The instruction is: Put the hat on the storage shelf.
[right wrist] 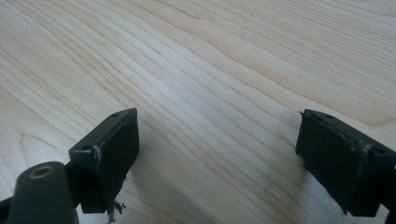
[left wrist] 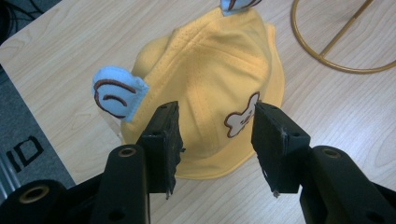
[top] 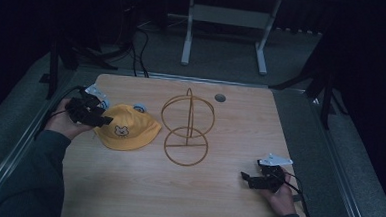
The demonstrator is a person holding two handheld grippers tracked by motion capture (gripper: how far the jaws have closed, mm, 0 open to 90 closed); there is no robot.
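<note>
the hat [left wrist: 210, 88] is yellow, with a white bear face outlined in brown on its front and light blue ears [left wrist: 114, 93] stitched with brown curls. the wire stand [top: 187, 130] is gold. the table [right wrist: 224, 70] is pale wood with fine grain lines. both grippers' jaws are black.

A pale wooden table [top: 142, 186] is sitting on grey carpeted floor [top: 219, 52] in a dim room, with a white-legged desk frame [top: 187, 35] and black cables [top: 140, 50] lying in darkness beyond it.
</note>
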